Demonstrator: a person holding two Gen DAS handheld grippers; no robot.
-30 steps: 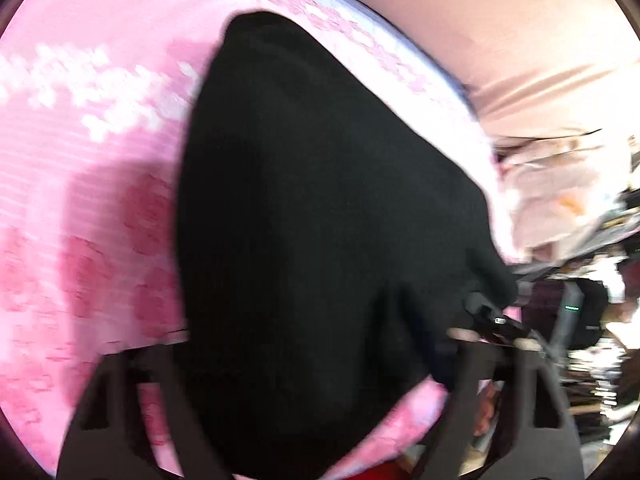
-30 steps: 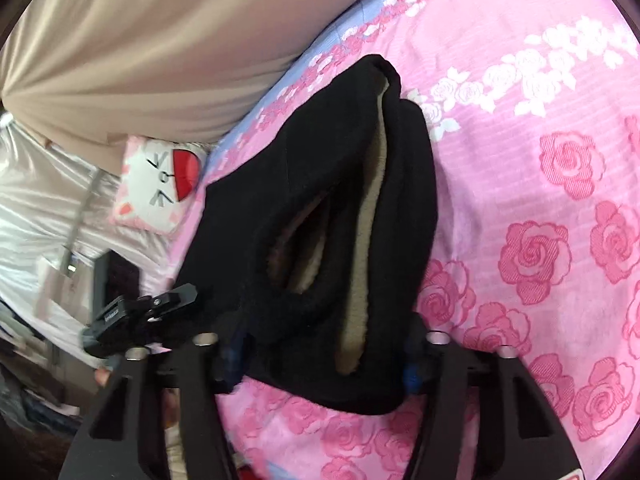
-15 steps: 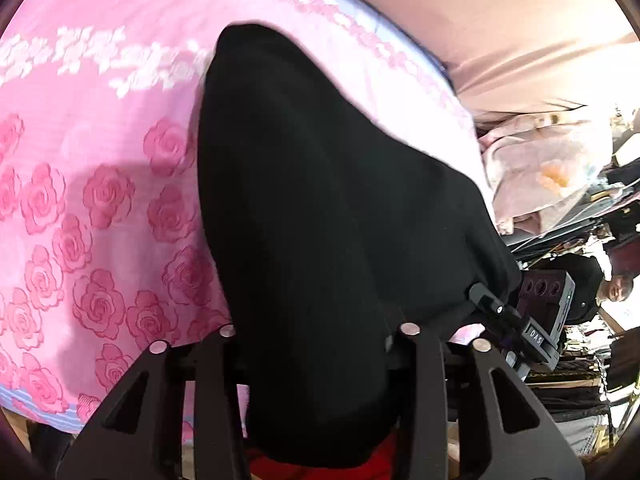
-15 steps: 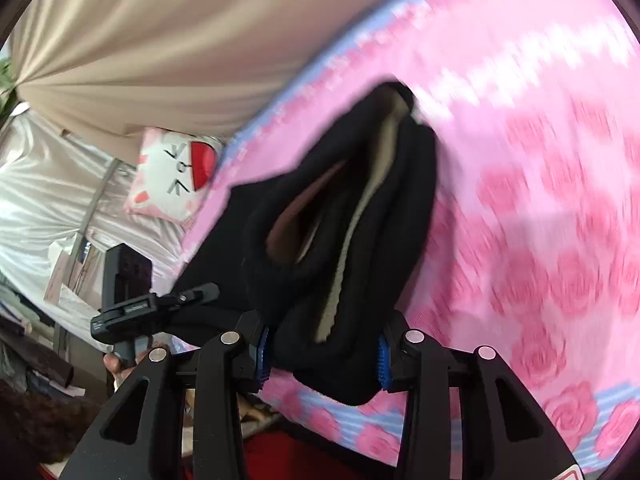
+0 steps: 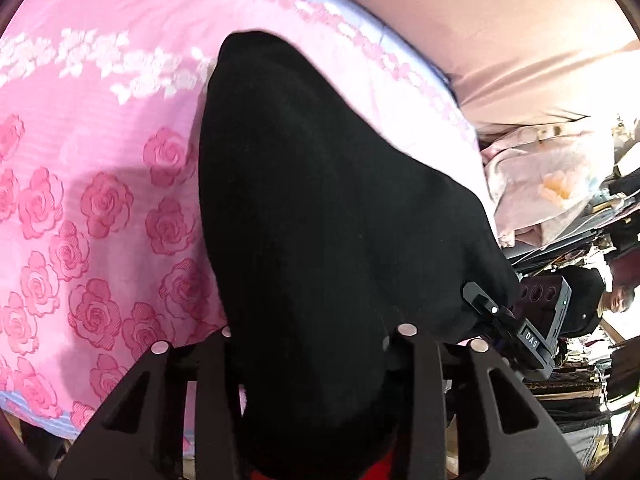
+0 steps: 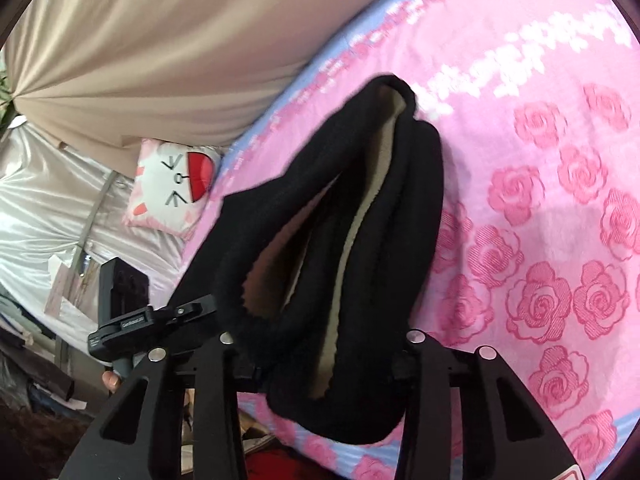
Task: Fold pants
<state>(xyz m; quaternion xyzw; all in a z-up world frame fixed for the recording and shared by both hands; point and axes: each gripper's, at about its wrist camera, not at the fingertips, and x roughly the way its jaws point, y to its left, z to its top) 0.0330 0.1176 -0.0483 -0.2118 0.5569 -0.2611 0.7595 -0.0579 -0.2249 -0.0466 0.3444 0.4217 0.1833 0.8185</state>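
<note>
Pants [image 5: 320,208]: black, thick, matte fabric. In the left wrist view they fill the middle of the frame as one dark mass, narrow and rounded at the top centre, widest at right of centre, running down between the fingers at the bottom edge.
Pants, other side [image 6: 352,240]: in the right wrist view the garment is doubled over itself in several long rolls that run from the upper centre down to the bottom centre. A beige fleecy lining shows in two long strips between the black layers, with a brownish hollow left of centre.
Where they lie: on the pink bedspread [image 5: 100,200], printed with darker pink roses and a white flower band near the top; the near end is lifted off it.
Left gripper [image 5: 316,336]: its jaws have just been closing and are clamped on the near end of the pants, black cloth bulging above and below the fingers.
Right gripper [image 6: 320,340]: its jaws have likewise just been closing and pinch the bunched, layered end, pads pressed into the cloth on both sides.
Backdrop: a beige curtain [image 6: 160,40] across the upper left of the right wrist view, with a white cat-face cushion [image 6: 172,188] below it at the bed's edge.
</note>
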